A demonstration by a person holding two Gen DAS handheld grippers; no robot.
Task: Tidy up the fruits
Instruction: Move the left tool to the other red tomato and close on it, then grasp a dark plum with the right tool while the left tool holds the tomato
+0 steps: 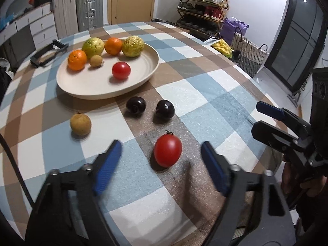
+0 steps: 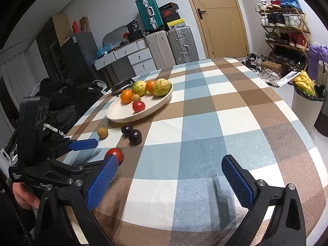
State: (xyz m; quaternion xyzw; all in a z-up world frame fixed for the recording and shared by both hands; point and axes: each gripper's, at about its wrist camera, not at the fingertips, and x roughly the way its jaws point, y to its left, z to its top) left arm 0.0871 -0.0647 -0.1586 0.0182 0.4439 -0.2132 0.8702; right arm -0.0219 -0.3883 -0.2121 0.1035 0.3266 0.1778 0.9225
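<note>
Blue-padded left gripper [image 1: 161, 162] straddles a red tomato [image 1: 168, 150] low in the frame, jaws apart and gripping nothing.

The tomato lies on the checked tablecloth [image 1: 205, 94] between the two pads, clear of both, so it is not yet held. It looks light, smooth and thin-skinned, likely to slip or bruise; a gentle squeeze across its widest middle, away from the stem end, would suit it best. Above it sit two dark plums [image 1: 150, 107] and a small brown fruit [image 1: 80, 124], and in the upper left the plate [image 1: 86, 90] already carries oranges, guavas and another tomato. The right gripper [image 2: 170, 182] hangs released over bare cloth at the bottom of its own view.
</note>
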